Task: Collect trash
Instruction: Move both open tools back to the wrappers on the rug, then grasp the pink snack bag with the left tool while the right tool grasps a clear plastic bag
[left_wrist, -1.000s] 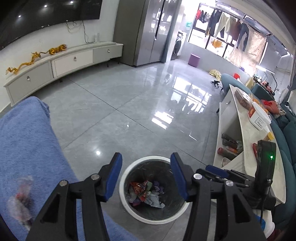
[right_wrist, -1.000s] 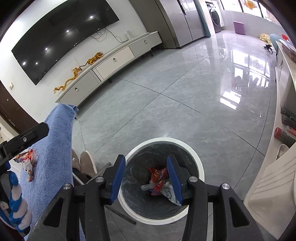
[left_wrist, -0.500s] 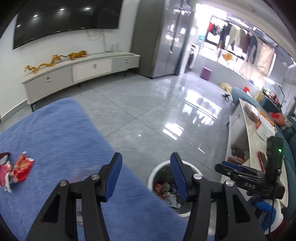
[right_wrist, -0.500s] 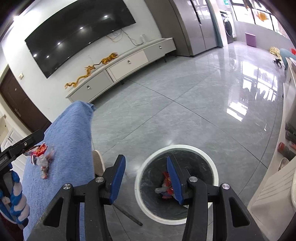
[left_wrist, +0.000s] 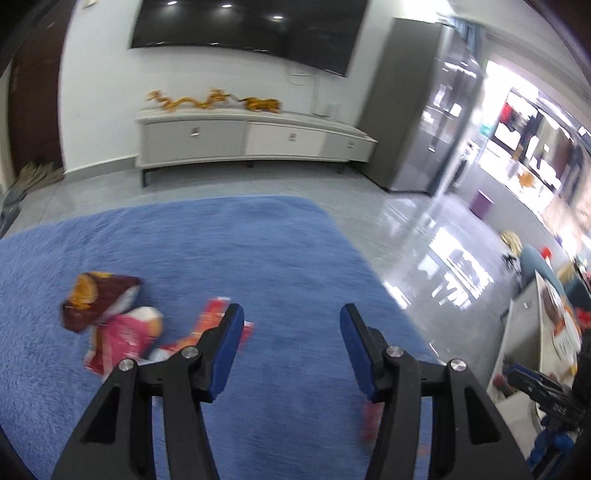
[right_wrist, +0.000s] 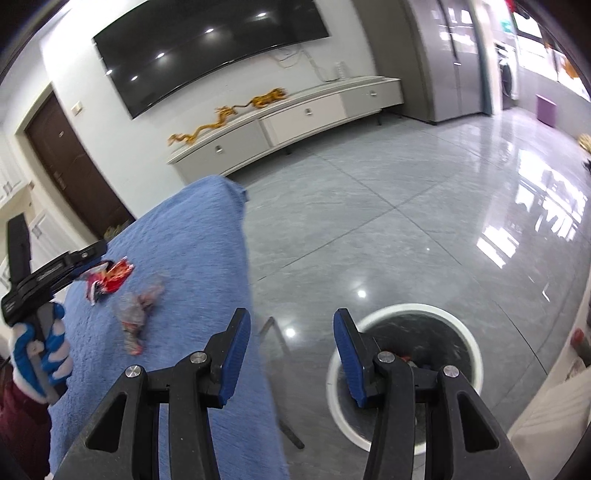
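Left tool (left_wrist: 291, 345) spread, empty, aimed at wrappers (left_wrist: 110, 325) on blue surface (left_wrist: 258, 251), likely next pickup. Right tool (right_wrist: 291, 349) spread, empty, beside bin (right_wrist: 469, 339).

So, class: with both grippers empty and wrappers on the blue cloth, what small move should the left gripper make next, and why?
Probably ease the left gripper leftward and down onto the crumpled red snack wrapper on the blue fuzzy cloth; its jaws stand open and empty, just right of it.

three wrappers (left_wrist: 110, 325), one bin (right_wrist: 469, 343), two tongs (left_wrist: 291, 321)
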